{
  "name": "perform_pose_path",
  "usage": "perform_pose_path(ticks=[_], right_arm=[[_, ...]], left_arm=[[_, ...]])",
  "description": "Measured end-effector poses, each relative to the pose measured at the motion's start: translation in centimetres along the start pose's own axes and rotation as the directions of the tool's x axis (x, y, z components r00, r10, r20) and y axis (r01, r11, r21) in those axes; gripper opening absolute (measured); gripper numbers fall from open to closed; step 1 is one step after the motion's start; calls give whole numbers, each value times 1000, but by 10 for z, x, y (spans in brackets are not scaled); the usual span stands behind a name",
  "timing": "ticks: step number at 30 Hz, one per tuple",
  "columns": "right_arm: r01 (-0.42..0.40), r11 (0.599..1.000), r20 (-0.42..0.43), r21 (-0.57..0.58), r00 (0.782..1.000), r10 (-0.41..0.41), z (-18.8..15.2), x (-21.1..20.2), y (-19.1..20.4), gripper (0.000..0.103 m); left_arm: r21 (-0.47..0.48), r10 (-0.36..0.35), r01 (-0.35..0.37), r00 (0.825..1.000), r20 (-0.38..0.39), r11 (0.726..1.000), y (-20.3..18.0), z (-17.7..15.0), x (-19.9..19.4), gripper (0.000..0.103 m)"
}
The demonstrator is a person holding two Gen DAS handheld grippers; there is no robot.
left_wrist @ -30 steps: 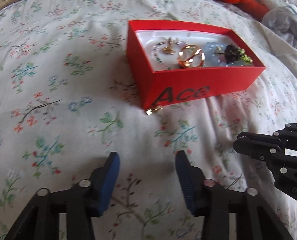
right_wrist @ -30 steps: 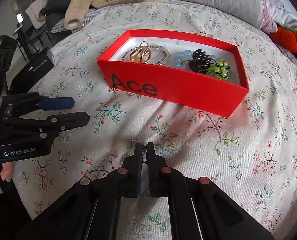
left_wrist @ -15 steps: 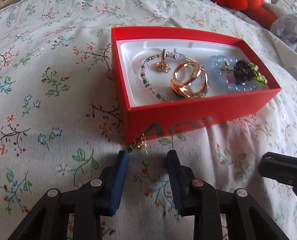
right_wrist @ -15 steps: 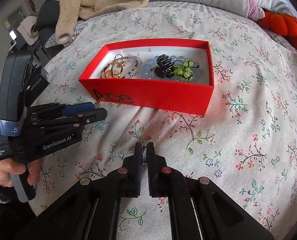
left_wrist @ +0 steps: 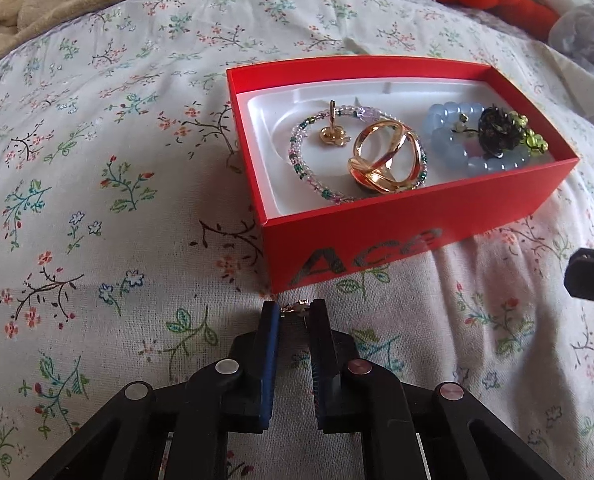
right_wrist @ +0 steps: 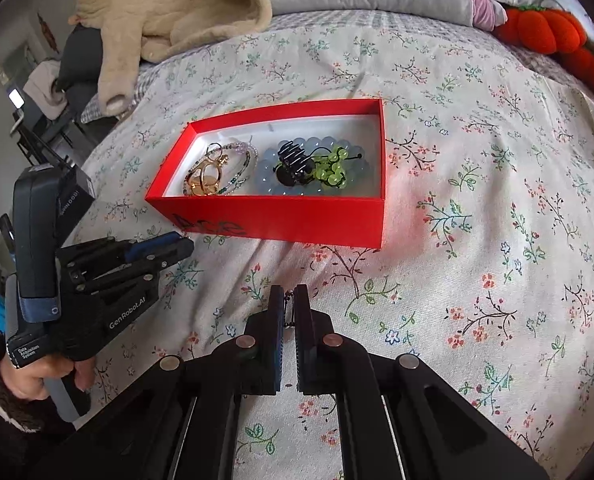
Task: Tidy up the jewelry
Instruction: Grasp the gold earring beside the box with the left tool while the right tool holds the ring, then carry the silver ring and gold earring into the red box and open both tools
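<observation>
Red box stands just beyond left gripper.

The left tongs have moved up to the red box and narrowed around the small gold piece lying on the bed at its corner.

The red box bears "Ace" in dark letters on its front wall. The left tool carries "GenRobot.AI" in white on its black body and "Data Acquisition System" on its grip band.
</observation>
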State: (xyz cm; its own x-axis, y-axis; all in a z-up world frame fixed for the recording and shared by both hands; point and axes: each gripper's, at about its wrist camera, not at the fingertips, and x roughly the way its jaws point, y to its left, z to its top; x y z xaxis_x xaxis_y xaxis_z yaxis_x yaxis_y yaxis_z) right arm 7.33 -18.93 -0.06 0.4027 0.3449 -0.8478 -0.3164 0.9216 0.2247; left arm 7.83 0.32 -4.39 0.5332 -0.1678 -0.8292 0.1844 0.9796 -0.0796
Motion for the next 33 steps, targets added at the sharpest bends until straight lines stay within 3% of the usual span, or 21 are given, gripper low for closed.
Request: perform_pose_path(ticks=[11,18,30,31,33], right_arm=[[-21,999,17,42,1000,20,14,-6,-1,5],[-39,995,55,90,998,34,33,-12,1,5],[-63,983,93,170,994,48,62,-15,-4,5],[-67,982,93,174,994,51,63,-14,-4,5],[-71,982,90,176,994,56,67,-12,-3,5]], left_arm=[[-59,-89,91,995,38,994,14,9,-37,9],[-54,-176,182,980,98,982,9,34,-64,9],[-179,-262,263,965,31,948,23,63,-37,10],[-183,-264,265,964,32,947,23,64,-37,12],[-181,-258,261,965,37,948,23,66,-39,26]])
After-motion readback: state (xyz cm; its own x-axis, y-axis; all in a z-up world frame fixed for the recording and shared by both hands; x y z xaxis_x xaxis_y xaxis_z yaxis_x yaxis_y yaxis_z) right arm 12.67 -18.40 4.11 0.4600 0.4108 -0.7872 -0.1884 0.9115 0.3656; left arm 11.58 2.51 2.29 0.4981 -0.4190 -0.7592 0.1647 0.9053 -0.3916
